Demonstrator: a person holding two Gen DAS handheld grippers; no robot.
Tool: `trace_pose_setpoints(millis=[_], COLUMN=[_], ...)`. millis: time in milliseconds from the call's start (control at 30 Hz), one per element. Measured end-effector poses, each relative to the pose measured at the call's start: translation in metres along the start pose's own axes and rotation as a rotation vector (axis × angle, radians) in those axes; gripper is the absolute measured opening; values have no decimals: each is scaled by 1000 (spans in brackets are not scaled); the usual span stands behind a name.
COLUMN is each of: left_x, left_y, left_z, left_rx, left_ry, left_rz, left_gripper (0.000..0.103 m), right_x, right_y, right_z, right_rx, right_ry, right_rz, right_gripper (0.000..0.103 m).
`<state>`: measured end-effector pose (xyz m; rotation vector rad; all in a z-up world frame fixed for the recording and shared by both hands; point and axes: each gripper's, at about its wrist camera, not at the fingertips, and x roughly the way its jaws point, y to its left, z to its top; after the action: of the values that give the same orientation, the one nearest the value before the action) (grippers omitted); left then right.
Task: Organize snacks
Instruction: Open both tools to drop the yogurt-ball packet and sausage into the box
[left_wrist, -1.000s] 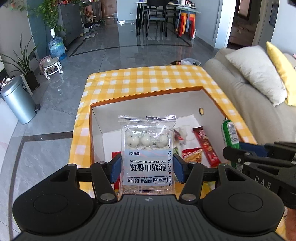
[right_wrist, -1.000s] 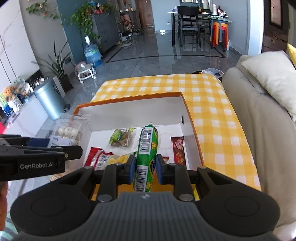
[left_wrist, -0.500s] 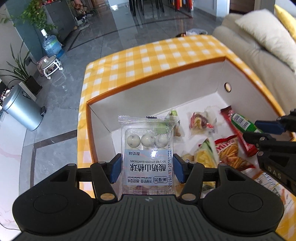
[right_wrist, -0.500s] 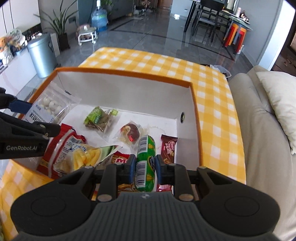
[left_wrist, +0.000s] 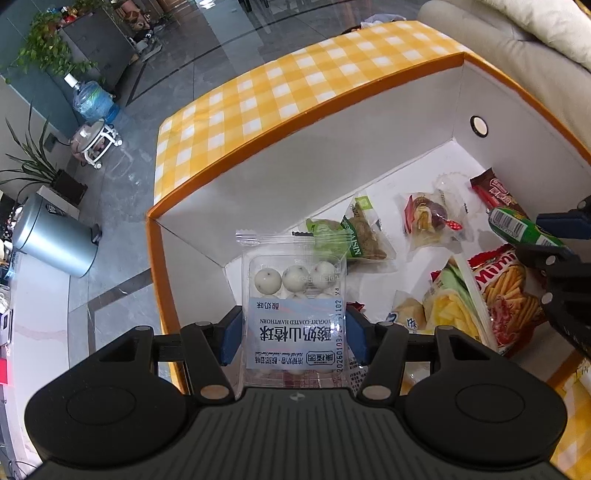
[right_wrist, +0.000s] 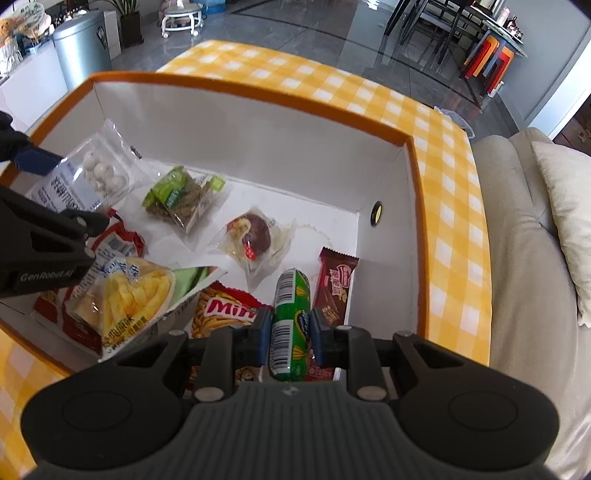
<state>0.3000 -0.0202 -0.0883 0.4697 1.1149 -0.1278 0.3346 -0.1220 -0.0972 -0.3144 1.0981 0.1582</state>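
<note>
Left wrist view. Against the frame half a second earlier, the orange-rimmed white box (left_wrist: 369, 155) is sitting larger and closer, its floor now filling the right half, and the green sausage has travelled further in over the snacks. The left gripper (left_wrist: 293, 334) is pinching the yogurt-coated hawthorn ball pack (left_wrist: 293, 295) by its side edges, blue pads (left_wrist: 229, 334) pressing on both sides; the pack is standing upright between the fingers, over the box's near left corner. Beyond it are lying a raisin packet (left_wrist: 364, 236), a clear-wrapped pastry (left_wrist: 430, 218), a brown chocolate wafer bar (left_wrist: 496, 192), a Mimi stick-snack bag (left_wrist: 506, 291) and a fries bag (left_wrist: 452, 306). The right gripper (left_wrist: 550, 236) is entering at the right edge, carrying the green sausage (left_wrist: 517, 227).

Right wrist view. Compared with half a second ago, the camera is tilting further down and the box (right_wrist: 258, 129) is rising to the frame's top. The right gripper (right_wrist: 290, 328) is clamping the green sausage (right_wrist: 290, 317) mid-length, with the sausage pointing forward between the fingers, above the Mimi bag (right_wrist: 221, 314) and just beside the wafer bar (right_wrist: 334, 288). The left gripper (right_wrist: 55, 192) is holding the hawthorn pack (right_wrist: 88, 177) over the box's left side. The gingham tablecloth (right_wrist: 447, 221) is surrounding the box.
</note>
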Motion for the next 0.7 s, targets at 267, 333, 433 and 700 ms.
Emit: trace_pose_setpoints(millis=[267, 333, 433, 700], left_x=[15, 17, 18, 8], left_y=[-5, -6, -7, -8], left_z=[1, 0, -1, -3], left_rx=[33, 32, 29, 32], left_ry=[24, 28, 32, -5], left_rz=[33, 39, 37, 31], left_gripper=[66, 66, 67, 74], right_x=[6, 7, 7, 1], right_y=[3, 3, 3, 2], right_z=[1, 1, 0, -2], right_rx=[-29, -33, -38, -35], right_ry=[21, 25, 25, 6], right_rz=[-18, -22, -28, -15], right_gripper=[19, 20, 20, 21])
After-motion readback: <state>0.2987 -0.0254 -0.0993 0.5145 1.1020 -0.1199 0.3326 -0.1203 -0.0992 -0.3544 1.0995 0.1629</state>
